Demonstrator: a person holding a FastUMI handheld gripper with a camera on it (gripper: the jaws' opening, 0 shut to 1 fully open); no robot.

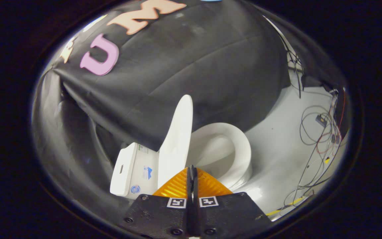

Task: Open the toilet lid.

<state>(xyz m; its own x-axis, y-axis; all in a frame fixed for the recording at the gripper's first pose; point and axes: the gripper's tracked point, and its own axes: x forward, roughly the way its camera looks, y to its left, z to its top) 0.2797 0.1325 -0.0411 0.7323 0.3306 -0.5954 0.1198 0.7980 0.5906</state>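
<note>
Lid raised, tongs pressed together just short of it

Lid [176,139] of the toilet stands raised, nearly upright, its slim white edge turned toward the camera and its top reaching up against the black cloth wall [191,66] behind. It rises just ahead of the gripper [191,170], slightly to the left of the line where the two fingers meet. The fingers are pressed together, tip against tip, with only a thin dark seam between them, and they pinch nothing. Their joined tips sit low in front of the lid's lower edge; whether they touch the lid cannot be told from this angle.

Right of the lid, beyond the fingers, the white toilet seat [240,146] lies flat on the bowl, its oval ring open to view with the hollow of the bowl inside it. Left of the lid sits the white tank unit [128,169] with a side panel carrying a slot and a few small stickers, set close against the draped cloth.

The toilet rests on a pale grey floor [277,156]. Farther right, well apart from the toilet, a tangle of thin cables [320,132] loops across the floor, some dark, some reddish, and a yellow cable [287,205] runs along near the bottom right.
</note>
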